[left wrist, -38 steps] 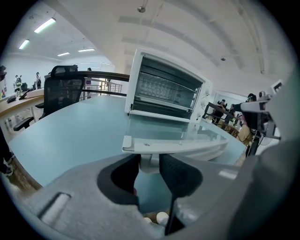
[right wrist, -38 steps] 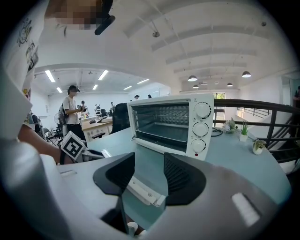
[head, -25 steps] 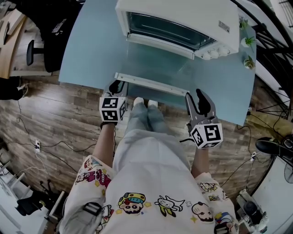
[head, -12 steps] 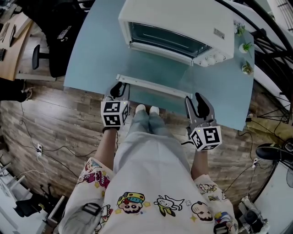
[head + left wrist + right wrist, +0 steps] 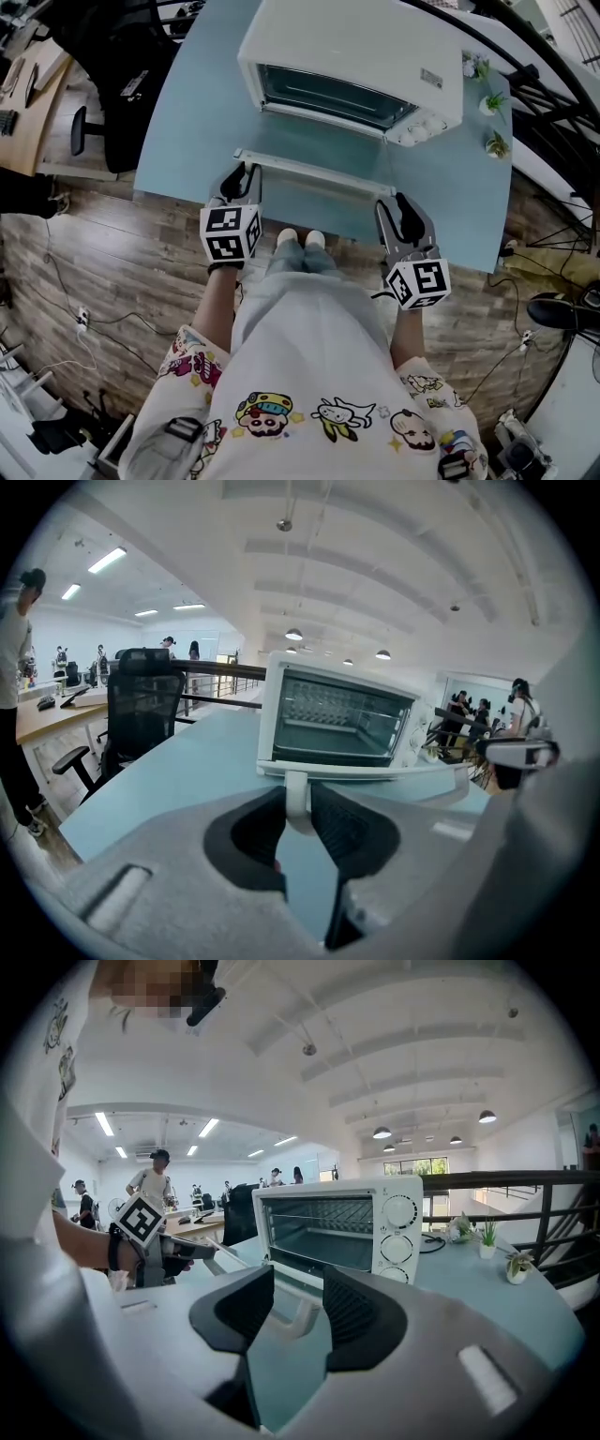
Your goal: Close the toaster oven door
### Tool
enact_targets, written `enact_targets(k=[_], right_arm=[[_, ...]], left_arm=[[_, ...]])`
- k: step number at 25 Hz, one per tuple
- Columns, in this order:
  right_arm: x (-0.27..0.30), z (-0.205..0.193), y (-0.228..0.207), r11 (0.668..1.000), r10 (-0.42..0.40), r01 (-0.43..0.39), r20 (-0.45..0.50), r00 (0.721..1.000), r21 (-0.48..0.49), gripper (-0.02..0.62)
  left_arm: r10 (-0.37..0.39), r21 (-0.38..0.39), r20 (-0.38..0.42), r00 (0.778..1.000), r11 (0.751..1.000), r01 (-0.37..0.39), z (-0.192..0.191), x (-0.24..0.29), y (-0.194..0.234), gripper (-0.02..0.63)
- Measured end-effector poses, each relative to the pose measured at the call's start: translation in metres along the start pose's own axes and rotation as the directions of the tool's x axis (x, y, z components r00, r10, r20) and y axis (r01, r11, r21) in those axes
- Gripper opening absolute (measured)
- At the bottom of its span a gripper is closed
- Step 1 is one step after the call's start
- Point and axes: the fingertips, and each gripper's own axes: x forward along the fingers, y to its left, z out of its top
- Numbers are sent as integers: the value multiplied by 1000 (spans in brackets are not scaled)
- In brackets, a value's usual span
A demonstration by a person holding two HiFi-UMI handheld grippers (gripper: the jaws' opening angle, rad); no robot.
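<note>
Since a second ago: door (image 5: 319, 148) lifted partway off flat, handle (image 5: 309, 171) nearer oven (image 5: 356, 47). I see left tongs (image 5: 244, 176) pinching handle's left end, tilted down. Right tongs (image 5: 401, 208) gape wide round its right end, gripping nothing. Oven sits far on bench (image 5: 192, 103).

Open-plan office. Far left: wooden desks (image 5: 42, 719), black swivel chair (image 5: 142, 705), people (image 5: 152, 1183) standing about. Ceiling strip lights (image 5: 105, 560). Dark railing (image 5: 506, 1180) far right. Cables (image 5: 58, 277) across wood-plank floor (image 5: 141, 239).
</note>
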Motion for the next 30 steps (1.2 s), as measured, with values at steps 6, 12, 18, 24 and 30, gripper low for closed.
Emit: enact_targets(k=[6, 12, 18, 24, 30], right_arm=[[1, 10, -5, 1000, 2, -2, 23, 1000, -12, 163], [3, 17, -12, 1000, -7, 8, 44, 999, -15, 163], [3, 18, -18, 1000, -19, 19, 54, 998, -2, 163], [5, 18, -26, 1000, -28, 28, 59, 998, 10, 161], [7, 17, -36, 999, -35, 34, 55, 998, 19, 161]], left_arm=[[-3, 5, 44, 999, 1000, 3, 33, 3, -3, 81], [3, 14, 85, 996, 1000, -4, 61, 9, -4, 81], [7, 14, 126, 992, 1000, -8, 91, 18, -6, 81], [10, 8, 149, 989, 1000, -11, 115, 30, -5, 80], [20, 14, 168, 986, 1000, -23, 138, 46, -6, 80]])
